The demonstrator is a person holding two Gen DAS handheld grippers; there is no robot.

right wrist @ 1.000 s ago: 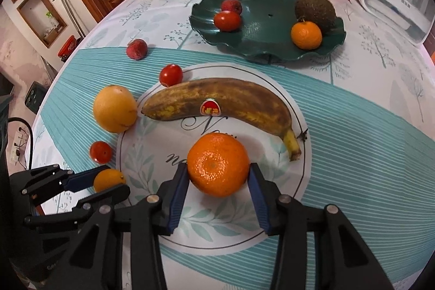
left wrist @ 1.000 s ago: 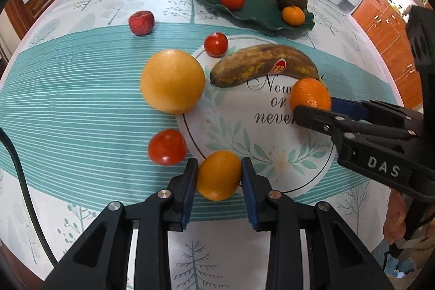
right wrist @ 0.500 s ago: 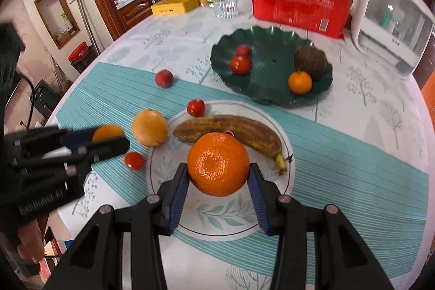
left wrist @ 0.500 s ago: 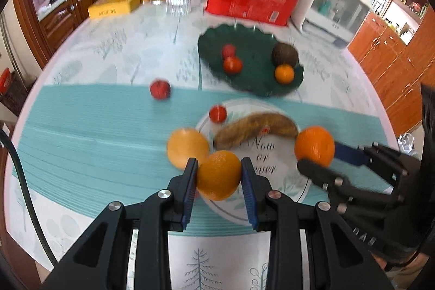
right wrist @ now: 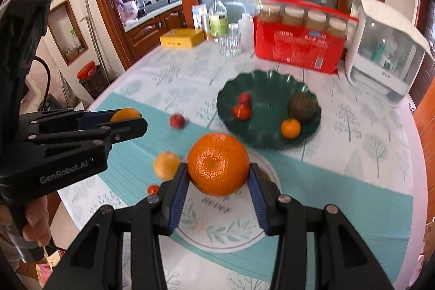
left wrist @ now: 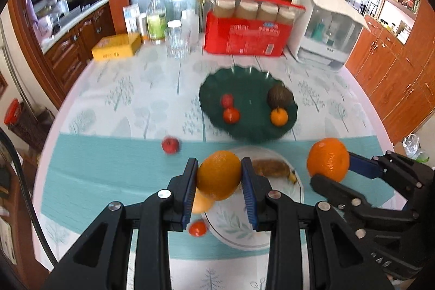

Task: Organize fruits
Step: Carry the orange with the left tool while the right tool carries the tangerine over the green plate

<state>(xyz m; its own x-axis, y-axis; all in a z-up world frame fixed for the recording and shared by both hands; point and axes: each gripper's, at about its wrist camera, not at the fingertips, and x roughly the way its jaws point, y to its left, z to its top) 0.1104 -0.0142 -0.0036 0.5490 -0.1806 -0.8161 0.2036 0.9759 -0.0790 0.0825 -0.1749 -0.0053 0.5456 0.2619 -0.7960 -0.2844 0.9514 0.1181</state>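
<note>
The small orange [left wrist: 218,175] is pinched in the left tongs [left wrist: 219,181] and the larger mandarin [right wrist: 218,164] in the right tongs [right wrist: 218,181]; a second ago both fruits sat on the counter [left wrist: 114,99], now both hang clear above it. Below lie the banana [left wrist: 273,167], a yellow orange [right wrist: 166,165] and a tomato [left wrist: 197,228], while the green plate [right wrist: 269,89] with four fruits looks smaller and farther down.

Both wrist cameras look steeply down from above the table [left wrist: 136,89], sharing the green plate [right wrist: 272,89] ahead.
</note>
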